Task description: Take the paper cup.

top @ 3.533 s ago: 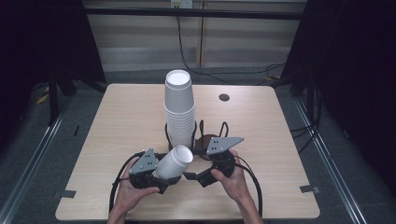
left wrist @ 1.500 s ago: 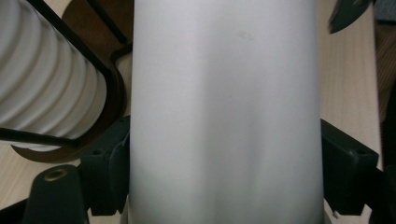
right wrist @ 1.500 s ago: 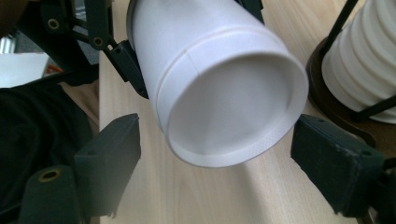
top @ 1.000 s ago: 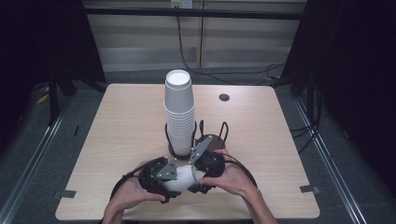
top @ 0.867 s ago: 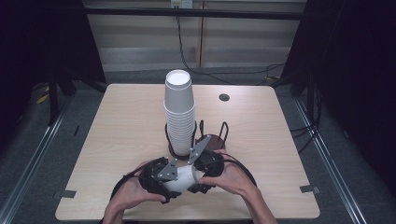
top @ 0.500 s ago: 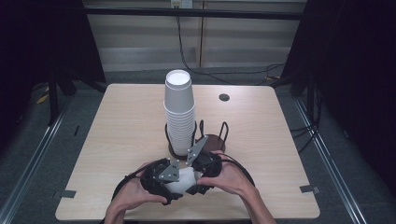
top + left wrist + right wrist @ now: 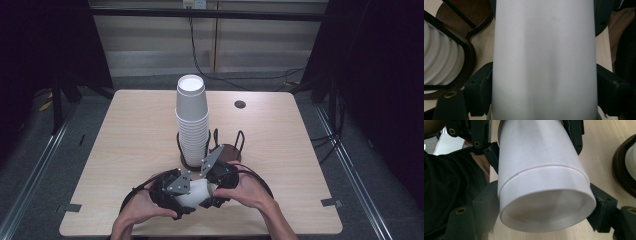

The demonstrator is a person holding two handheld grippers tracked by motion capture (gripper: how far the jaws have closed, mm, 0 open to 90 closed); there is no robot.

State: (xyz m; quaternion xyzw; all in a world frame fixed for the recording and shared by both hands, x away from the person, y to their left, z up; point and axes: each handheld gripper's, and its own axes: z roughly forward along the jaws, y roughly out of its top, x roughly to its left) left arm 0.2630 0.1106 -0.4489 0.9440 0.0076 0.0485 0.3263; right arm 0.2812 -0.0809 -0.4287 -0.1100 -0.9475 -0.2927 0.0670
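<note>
Here, near the six o'clock edge of the pale wooden table (image 7: 125,140), a white paper cup (image 7: 196,193) lies on its side in mid-air between two black handheld grippers. The left gripper (image 7: 170,188) is clamped on one end of the cup, its jaws pressing both sides of the wall (image 7: 544,62). The right gripper (image 7: 220,180) is clamped on the other end, by the cup's base (image 7: 546,217). At twelve o'clock from them, a tall stack of white paper cups (image 7: 192,120) stands in a dark wire holder (image 7: 235,150).

two grippers (image 7: 172,187) (image 7: 220,175), one loose cup (image 7: 196,194), one cup stack (image 7: 192,120), one wire holder (image 7: 231,150), one table (image 7: 125,135), one dark disc (image 7: 240,104).
</note>
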